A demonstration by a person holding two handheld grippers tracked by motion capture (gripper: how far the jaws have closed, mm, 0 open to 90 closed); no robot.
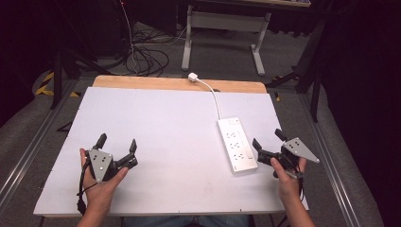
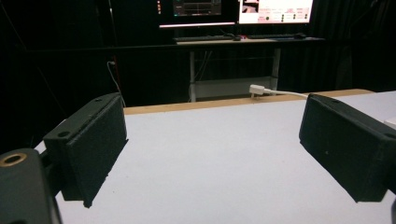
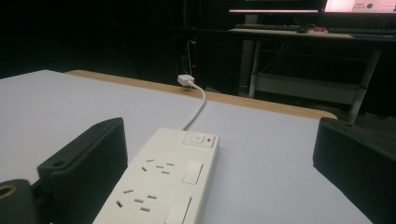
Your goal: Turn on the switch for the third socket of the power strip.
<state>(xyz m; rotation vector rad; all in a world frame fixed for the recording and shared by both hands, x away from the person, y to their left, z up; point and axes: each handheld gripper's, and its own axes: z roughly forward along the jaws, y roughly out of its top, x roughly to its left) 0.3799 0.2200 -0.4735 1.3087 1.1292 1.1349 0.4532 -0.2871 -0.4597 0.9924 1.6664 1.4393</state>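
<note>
Power strip [image 1: 237, 144] lies flat on the white table [image 1: 165, 127], toward its right side, white cord [image 1: 213, 97] running from its far end to a plug [image 1: 194, 76] at the wooden far edge. My right gripper [image 1: 267, 144] sits just right of the strip, jaws wide, nothing between them. My left gripper [image 1: 117, 143] rests over bare table, well apart from the strip, jaws also wide and empty
</note>
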